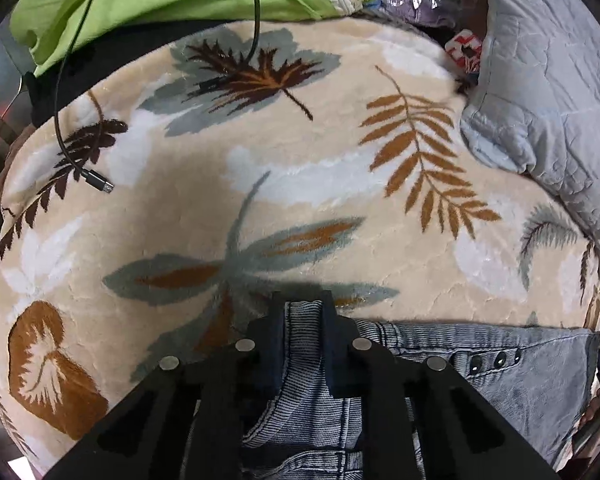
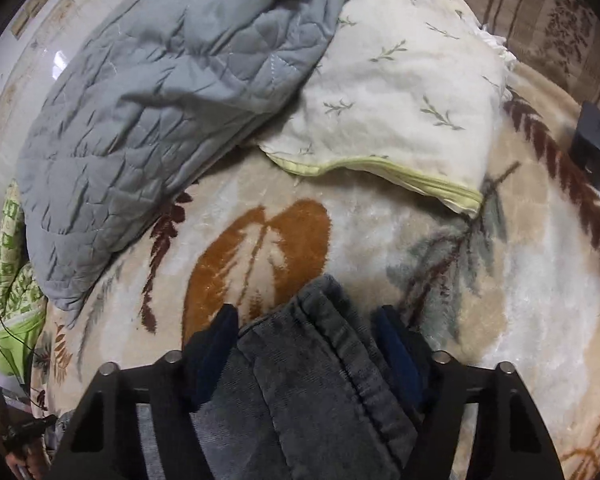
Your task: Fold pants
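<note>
Items present: one pair of pants (image 1: 480,356), one leaf-print blanket (image 1: 300,184), one grey quilt (image 2: 148,120), two grippers (image 1: 302,308) (image 2: 306,320), one cable (image 1: 66,120).

Pants (image 1: 500,356): faded blue denim, ribbed weave, matt, with dark glossy studs; darker grey in the right wrist view, seam stitched thick. Blanket (image 1: 300,184): plush fleece cloth with a slight sheen. Quilt (image 2: 140,100), upper left of frame: grey stitched cloth, creased, matt. Pillow (image 2: 400,92): soft cream cloth. Left tool (image 1: 302,320): matt black plastic, bright metal fasteners. Cable (image 1: 66,120): smooth black.
</note>
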A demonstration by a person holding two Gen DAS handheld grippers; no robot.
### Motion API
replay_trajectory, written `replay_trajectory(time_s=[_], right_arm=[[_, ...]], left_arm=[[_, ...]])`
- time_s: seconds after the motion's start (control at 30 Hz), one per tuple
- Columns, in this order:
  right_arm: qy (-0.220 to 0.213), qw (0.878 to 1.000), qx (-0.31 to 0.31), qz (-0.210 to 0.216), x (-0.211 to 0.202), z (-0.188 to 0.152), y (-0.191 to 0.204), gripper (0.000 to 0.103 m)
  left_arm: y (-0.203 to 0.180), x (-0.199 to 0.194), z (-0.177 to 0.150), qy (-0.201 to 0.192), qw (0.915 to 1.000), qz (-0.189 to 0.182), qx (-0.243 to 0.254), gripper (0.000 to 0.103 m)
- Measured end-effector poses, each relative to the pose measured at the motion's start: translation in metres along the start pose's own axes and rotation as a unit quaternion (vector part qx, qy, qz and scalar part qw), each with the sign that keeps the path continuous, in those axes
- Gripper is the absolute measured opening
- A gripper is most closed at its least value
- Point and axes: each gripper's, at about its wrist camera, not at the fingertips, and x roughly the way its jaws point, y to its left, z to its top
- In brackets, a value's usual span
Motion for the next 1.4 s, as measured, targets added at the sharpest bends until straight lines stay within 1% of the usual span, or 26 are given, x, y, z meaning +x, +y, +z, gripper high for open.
replay_trajectory(time_s=[0.1,0.13,0.17,0.2,0.23,0.27,0.3,0.4,0.47,0.6,0.73,0.8,0.87,0.93,1.0,1.13,1.2,1.27,1.33,1.4], right_arm=[[-0.005,0.999,-0.032,-0.025,0.009,0.001,0.010,0.063],[-0.007,0.999,-0.040,-0.030,0.012,0.001,0.012,0.061],[-0.008,0.998,-0.050,-0.041,0.014,0.001,0.015,0.053],[-0.006,0.996,-0.064,-0.059,0.016,0.000,0.019,0.040],[-0.006,0.994,-0.077,-0.073,0.017,-0.001,0.024,0.032],[-0.001,0.994,-0.086,-0.069,0.015,-0.002,0.027,0.020],[0.001,0.994,-0.086,-0.060,0.013,-0.003,0.029,0.016],[-0.024,0.995,-0.084,-0.042,-0.011,-0.004,0.033,0.015],[-0.041,0.997,-0.071,-0.016,-0.035,-0.005,0.032,0.014],[-0.099,0.994,-0.050,0.024,-0.101,-0.020,0.024,0.014],[-0.140,0.989,-0.019,0.049,-0.147,-0.040,0.008,0.014],[-0.147,0.987,-0.004,0.056,-0.166,-0.056,-0.007,0.014],[-0.151,0.986,0.014,0.070,-0.183,-0.076,-0.025,0.014],[-0.150,0.984,0.028,0.086,-0.200,-0.100,-0.043,0.014],[-0.145,0.985,0.033,0.089,-0.213,-0.123,-0.058,0.014],[-0.126,0.988,0.038,0.079,-0.230,-0.163,-0.083,0.014],[-0.114,0.989,0.045,0.077,-0.238,-0.181,-0.097,0.014],[-0.098,0.991,0.052,0.079,-0.242,-0.196,-0.108,0.014],[-0.080,0.991,0.062,0.090,-0.246,-0.208,-0.120,0.014],[-0.077,0.991,0.061,0.088,-0.253,-0.214,-0.126,0.014]], left_arm=[[-0.005,-0.012,-0.006,-0.013,0.9999,-0.003,0.004,0.015],[-0.001,-0.021,-0.008,-0.017,0.9998,-0.003,0.006,0.015],[-0.002,-0.026,-0.008,-0.022,0.9997,-0.001,0.009,0.015],[0.000,-0.026,-0.007,-0.027,0.9996,0.002,0.010,0.014],[0.004,-0.030,-0.009,-0.036,0.9993,0.002,0.009,0.014],[0.005,-0.035,-0.011,-0.041,0.9991,0.001,0.006,0.014],[0.007,-0.040,-0.012,-0.047,0.9989,-0.002,0.003,0.014],[0.013,-0.064,-0.023,-0.072,0.9972,-0.019,-0.001,0.014],[0.019,-0.080,-0.032,-0.090,0.9953,-0.035,-0.001,0.014],[0.024,-0.112,-0.049,-0.126,0.9897,-0.067,-0.003,0.014],[0.048,-0.158,-0.083,-0.171,0.9796,-0.105,-0.012,0.014],[0.061,-0.177,-0.107,-0.187,0.9740,-0.128,-0.011,0.014],[0.070,-0.187,-0.132,-0.193,0.9708,-0.142,-0.009,0.014],[0.081,-0.191,-0.160,-0.193,0.9693,-0.152,-0.005,0.014],[0.094,-0.189,-0.188,-0.185,0.9691,-0.163,-0.006,0.014],[0.121,-0.167,-0.243,-0.145,0.9723,-0.182,-0.021,0.014],[0.128,-0.156,-0.262,-0.132,0.9759,-0.173,-0.023,0.014],[0.135,-0.146,-0.276,-0.120,0.9772,-0.172,-0.031,0.014],[0.141,-0.138,-0.286,-0.110,0.9773,-0.177,-0.037,0.014],[0.145,-0.137,-0.292,-0.113,0.9769,-0.177,-0.039,0.014]])
